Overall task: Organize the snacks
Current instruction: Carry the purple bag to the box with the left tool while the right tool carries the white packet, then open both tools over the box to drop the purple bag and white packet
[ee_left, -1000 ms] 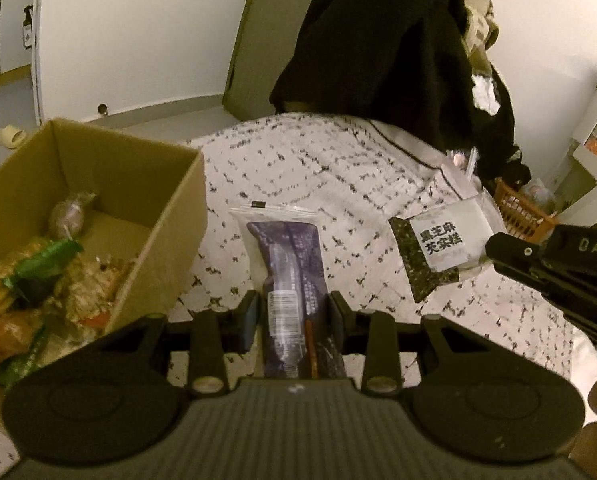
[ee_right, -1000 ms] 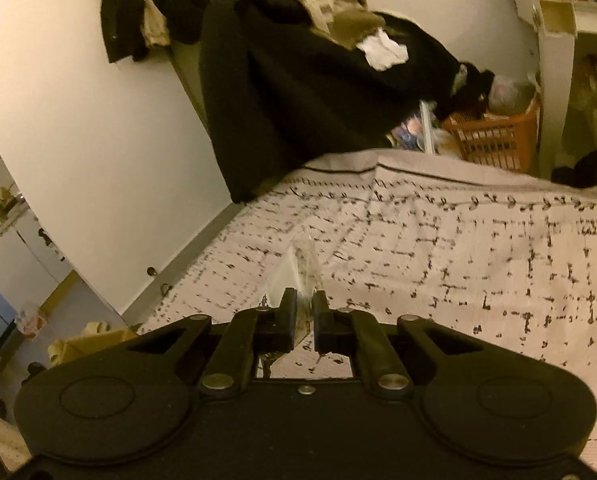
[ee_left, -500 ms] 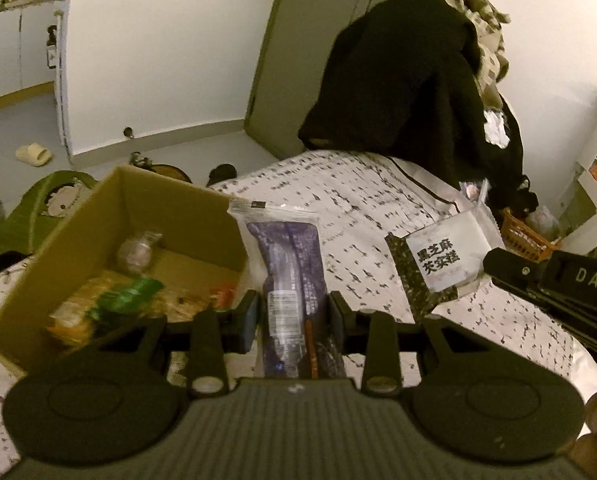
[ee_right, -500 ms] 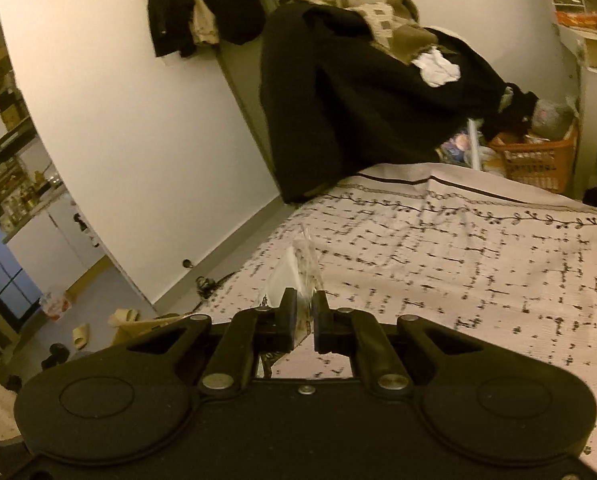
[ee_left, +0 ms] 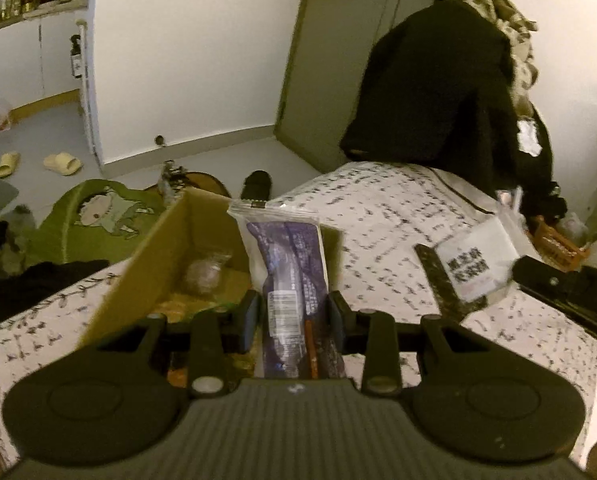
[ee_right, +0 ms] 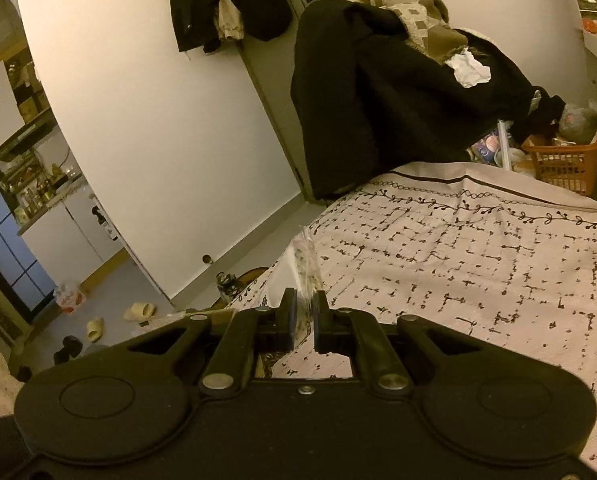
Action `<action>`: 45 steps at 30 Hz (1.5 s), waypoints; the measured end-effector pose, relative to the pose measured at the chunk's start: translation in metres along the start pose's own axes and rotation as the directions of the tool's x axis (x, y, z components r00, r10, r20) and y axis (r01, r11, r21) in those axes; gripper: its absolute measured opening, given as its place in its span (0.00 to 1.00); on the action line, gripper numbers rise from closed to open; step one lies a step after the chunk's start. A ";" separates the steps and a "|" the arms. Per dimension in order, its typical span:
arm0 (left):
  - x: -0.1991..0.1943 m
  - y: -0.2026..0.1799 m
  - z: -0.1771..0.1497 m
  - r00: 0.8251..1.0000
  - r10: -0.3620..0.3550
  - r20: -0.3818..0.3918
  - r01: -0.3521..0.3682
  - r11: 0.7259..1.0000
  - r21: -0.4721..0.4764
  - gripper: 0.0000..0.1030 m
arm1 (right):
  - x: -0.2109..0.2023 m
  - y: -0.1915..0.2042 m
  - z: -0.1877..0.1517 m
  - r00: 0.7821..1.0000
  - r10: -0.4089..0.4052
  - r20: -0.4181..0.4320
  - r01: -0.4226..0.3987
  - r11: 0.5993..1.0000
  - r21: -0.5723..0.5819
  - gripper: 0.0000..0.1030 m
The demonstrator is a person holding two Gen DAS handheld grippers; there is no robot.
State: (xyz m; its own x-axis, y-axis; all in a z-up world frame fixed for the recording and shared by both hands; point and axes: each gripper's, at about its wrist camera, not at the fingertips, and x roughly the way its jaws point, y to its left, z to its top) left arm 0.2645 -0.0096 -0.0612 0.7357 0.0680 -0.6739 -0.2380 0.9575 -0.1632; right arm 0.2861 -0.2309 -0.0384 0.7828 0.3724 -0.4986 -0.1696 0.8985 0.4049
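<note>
Left gripper (ee_left: pixel 292 314) clamps purple snack packet (ee_left: pixel 288 264) lengthwise, hanging over cardboard box (ee_left: pixel 138 272) for drop. Right gripper (ee_right: pixel 304 322) pinches white packet (ee_left: pixel 472 266) edge, carried alongside above bedspread (ee_right: pixel 478 264).

Left gripper (ee_left: pixel 294 314): jaws clamped on both sides of a purple snack packet (ee_left: pixel 288 268), which stands lengthwise between them.
Packet: clear sealed top edge, white barcode label low on its face; overlaps the right wall of the box in this view.
Cardboard box (ee_left: pixel 154 256): open, on the patterned bedspread (ee_left: pixel 382 216), left of the packet; a small clear-wrapped snack (ee_left: pixel 206 274) lies inside.
Right gripper (ee_left: pixel 558 286): enters from right edge, holding a black-and-white packet (ee_left: pixel 470 266) with printed characters, blurred.
Background: black coat (ee_left: pixel 438 92), green cartoon mat (ee_left: pixel 98 212), slippers (ee_left: pixel 62 163).
</note>
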 end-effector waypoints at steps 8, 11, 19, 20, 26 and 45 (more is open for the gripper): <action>0.006 0.022 0.007 0.999 0.046 -0.003 -0.046 0.999 0.011 0.34 | 0.006 0.014 -0.006 1.000 0.006 -0.012 -0.006 1.000 -0.012 0.08; 0.010 0.027 0.011 0.999 0.047 -0.005 -0.047 0.999 0.018 0.34 | 0.008 0.020 -0.007 1.000 0.019 -0.010 -0.019 1.000 -0.022 0.08; 0.026 0.033 0.015 0.999 0.041 -0.021 -0.040 0.999 0.028 0.35 | 0.011 0.030 -0.011 0.999 0.046 -0.007 -0.046 0.999 -0.029 0.08; 0.029 0.033 0.016 0.999 0.035 -0.026 -0.034 0.999 0.024 0.35 | 0.012 0.031 -0.011 0.999 0.044 -0.005 -0.044 0.999 -0.029 0.08; 0.030 0.035 0.017 0.998 0.069 0.005 -0.069 0.997 0.030 0.38 | 0.017 0.032 -0.013 0.999 0.041 -0.007 -0.041 0.999 -0.022 0.08; 0.007 0.063 0.010 0.991 0.131 -0.010 -0.131 0.991 0.003 0.41 | 0.042 0.063 -0.031 0.995 0.095 0.017 -0.094 0.993 -0.066 0.08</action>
State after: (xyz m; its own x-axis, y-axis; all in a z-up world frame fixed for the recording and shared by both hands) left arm 0.2606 0.0541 -0.0687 0.6917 0.1897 -0.6968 -0.3300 0.9413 -0.0713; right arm 0.2893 -0.1515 -0.0576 0.7734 0.4521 -0.4444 -0.2816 0.8730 0.3982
